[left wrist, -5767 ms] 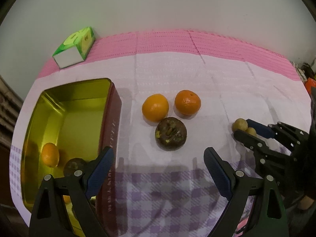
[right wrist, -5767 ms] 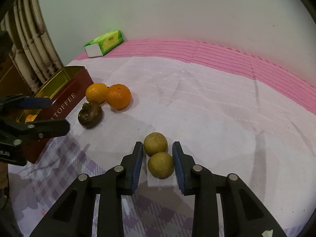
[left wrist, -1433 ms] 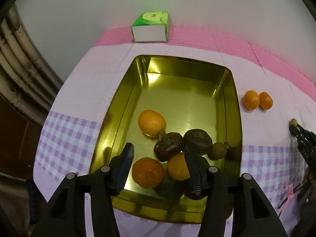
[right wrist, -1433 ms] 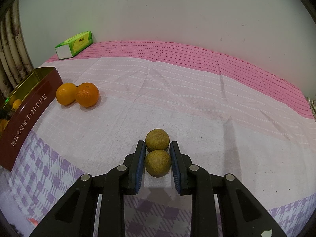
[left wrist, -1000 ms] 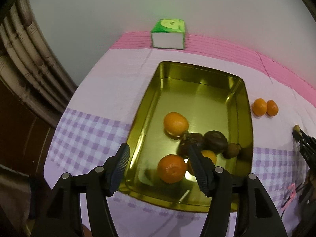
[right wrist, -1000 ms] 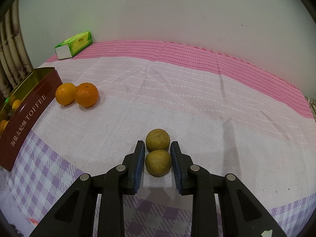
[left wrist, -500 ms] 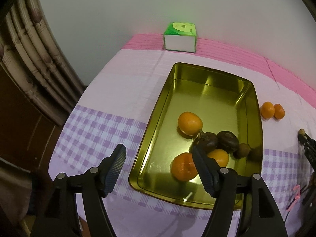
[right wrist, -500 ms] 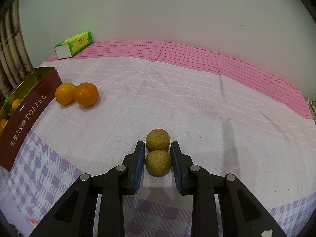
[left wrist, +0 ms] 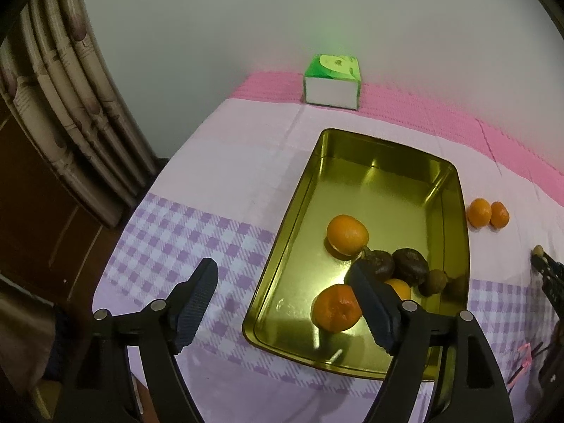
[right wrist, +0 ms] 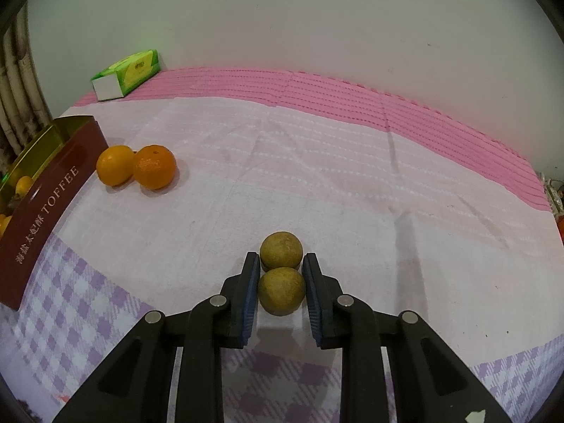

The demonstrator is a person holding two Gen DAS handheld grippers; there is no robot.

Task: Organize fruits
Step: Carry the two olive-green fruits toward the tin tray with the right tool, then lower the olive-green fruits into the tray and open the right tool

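Note:
A gold tin [left wrist: 454, 190] holds several oranges and dark mangosteens [left wrist: 410, 264]. My left gripper [left wrist: 282, 275] is open and empty, high above the tin's near left corner. Two oranges [left wrist: 488, 212] lie on the cloth right of the tin; they also show in the right wrist view [right wrist: 136, 165]. My right gripper [right wrist: 278, 275] is shut on the near brown-green fruit [right wrist: 281, 290], low on the cloth. A second brown-green fruit [right wrist: 281, 249] touches it just beyond the fingertips. The tin's red side [right wrist: 46, 204] reads TOFFEE.
A green tissue box [left wrist: 332, 81] stands at the back by the wall, also in the right wrist view [right wrist: 125, 74]. A curtain [left wrist: 70, 81] and dark wood furniture lie past the table's left edge. A pink mat [right wrist: 352, 95] covers the back.
My left gripper has risen and drawn back to the left from the tin, empty after leaving a mangosteen there. My right gripper has stayed still around the near brown-green fruit.

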